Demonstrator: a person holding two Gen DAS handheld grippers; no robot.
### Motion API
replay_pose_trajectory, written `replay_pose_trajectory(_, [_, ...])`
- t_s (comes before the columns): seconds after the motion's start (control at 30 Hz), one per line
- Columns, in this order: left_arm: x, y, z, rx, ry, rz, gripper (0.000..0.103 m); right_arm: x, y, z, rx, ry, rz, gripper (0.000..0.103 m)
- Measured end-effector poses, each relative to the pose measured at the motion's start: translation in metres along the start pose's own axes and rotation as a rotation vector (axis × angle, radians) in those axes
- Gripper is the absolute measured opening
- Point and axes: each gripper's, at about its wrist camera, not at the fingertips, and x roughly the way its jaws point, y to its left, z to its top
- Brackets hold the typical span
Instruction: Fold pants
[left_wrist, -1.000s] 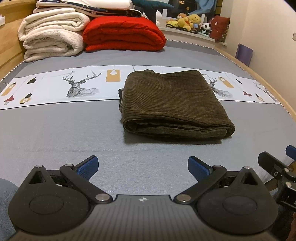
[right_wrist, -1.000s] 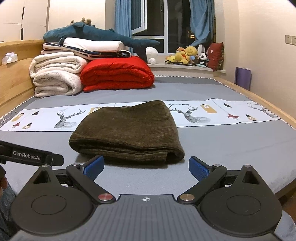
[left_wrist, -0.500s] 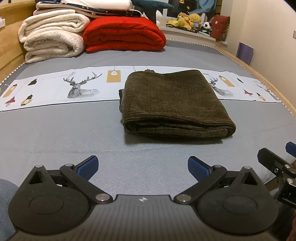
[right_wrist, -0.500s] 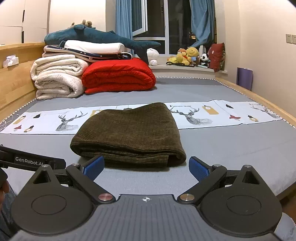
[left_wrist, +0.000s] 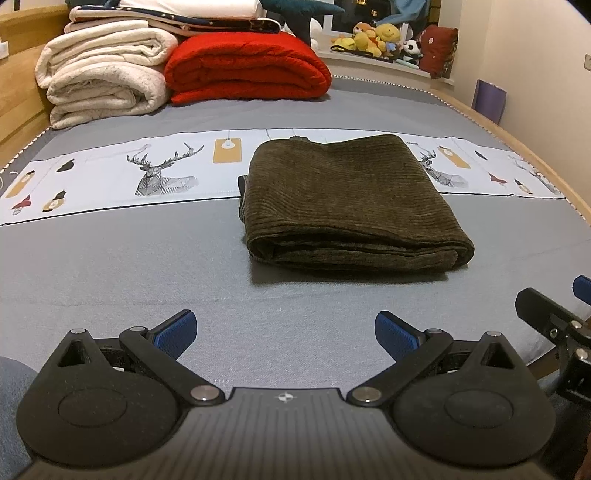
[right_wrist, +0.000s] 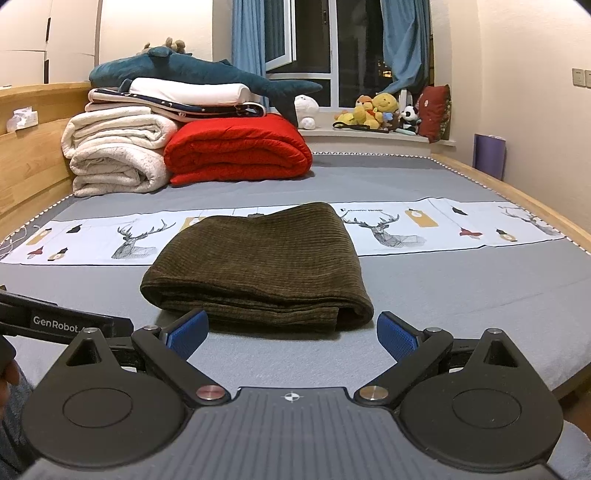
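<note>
We see both the left gripper (left_wrist: 284, 334) and right gripper (right_wrist: 291, 332) spread wide, empty, short of the folded brown corduroy pants (left_wrist: 347, 203) on the grey bed (left_wrist: 110, 266).

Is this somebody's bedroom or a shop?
Most likely a bedroom: a big bed with folded blankets stacked at its head, and stuffed toys along the windowsill.

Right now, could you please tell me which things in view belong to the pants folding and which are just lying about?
Job:
- folded brown corduroy pants
- left gripper, open
- right gripper, open

Lying about:
- red quilt
- white blankets
- plush shark
- deer-print cloth strip
- stuffed toys
</note>
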Motion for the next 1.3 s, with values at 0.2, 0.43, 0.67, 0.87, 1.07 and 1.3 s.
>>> replay_pose_trajectory(0.2, [0.0022,-0.0002,-0.0019,0.005,0.006,0.004,0.103,0.0026,0.0011,0.0001,0.003,0.001,0.001,0.098])
replay_pose_trajectory(0.43, [0.0033,-0.0006,-0.0029,0.006,0.005,0.012,0.103,0.0046,0.0033,-0.0018,0.004,0.004,0.003,0.098])
replay_pose_trajectory(0.67, [0.0039,-0.0039,-0.0051,0.034,-0.007,0.024,0.103,0.0051,0.0039,-0.0023,0.006,0.004,0.004,0.098])
replay_pose_trajectory(0.87, [0.0050,-0.0082,-0.0070,0.060,-0.012,0.047,0.103,0.0057,0.0056,-0.0052,0.005,0.009,0.006,0.098])
replay_pose_trajectory(1.07, [0.0046,-0.0078,-0.0062,0.047,-0.009,0.031,0.103,0.0051,0.0039,-0.0055,0.003,0.009,0.011,0.098])
replay_pose_trajectory(1.3, [0.0056,-0.0096,-0.0064,0.039,-0.007,0.029,0.103,0.0038,0.0033,-0.0053,0.006,0.007,0.019,0.098])
